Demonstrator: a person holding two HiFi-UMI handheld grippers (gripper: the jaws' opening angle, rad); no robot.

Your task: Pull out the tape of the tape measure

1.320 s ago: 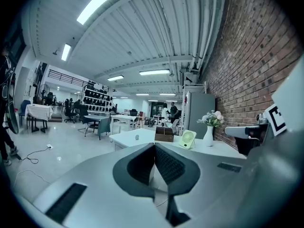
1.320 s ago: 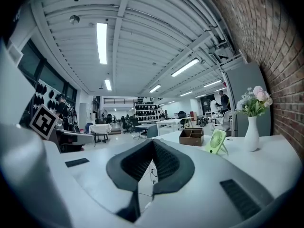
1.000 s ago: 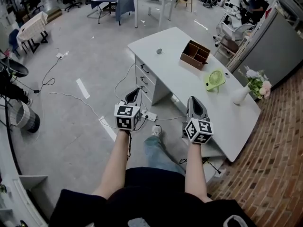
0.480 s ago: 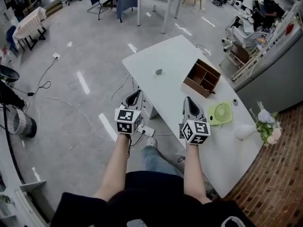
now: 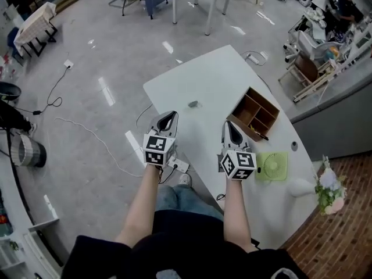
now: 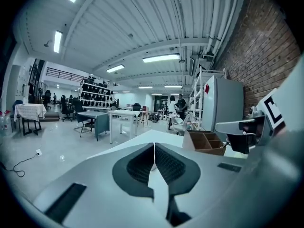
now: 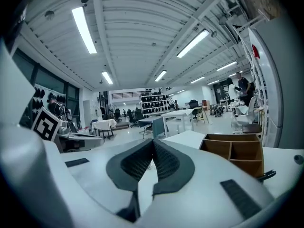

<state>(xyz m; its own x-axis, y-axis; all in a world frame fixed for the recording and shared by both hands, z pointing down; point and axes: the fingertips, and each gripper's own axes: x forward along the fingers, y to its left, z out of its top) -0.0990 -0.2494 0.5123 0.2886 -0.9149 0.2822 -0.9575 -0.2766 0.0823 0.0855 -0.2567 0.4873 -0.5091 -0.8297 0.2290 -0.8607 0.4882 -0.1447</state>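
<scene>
Head view, read from left to right. The left tongs [image 5: 168, 116] are held over the near left edge of the white counter [image 5: 215, 74]. Their jaws are together with nothing between them, as the left gripper view shows.

Ahead of them, and slightly toward the right, a small grey object lies alone on the bare counter. It is judged to be the tape measure [image 5: 193, 104], although it is too small here to show the case or the tape's end. It is well apart from both tongs.

The right tongs [image 5: 231, 127] hang over the counter, likewise closed and empty, just beside the wooden organiser [image 5: 254, 114]. A green fan [image 5: 271, 165] and a white vase [image 5: 299, 186] lie farther right.

The step in hand is judged to be the approach.

- **Opening:** both pairs of jaws should open before they arrive.
- **Finding the tab:** locate the end tab first, since its side cannot be told from here.
- **Gripping:** one pair should clamp the case firmly, because a light case may skid on the smooth top. The other should pinch the end tab.
- **Pulling:** draw straight and level, away from the organiser.
</scene>
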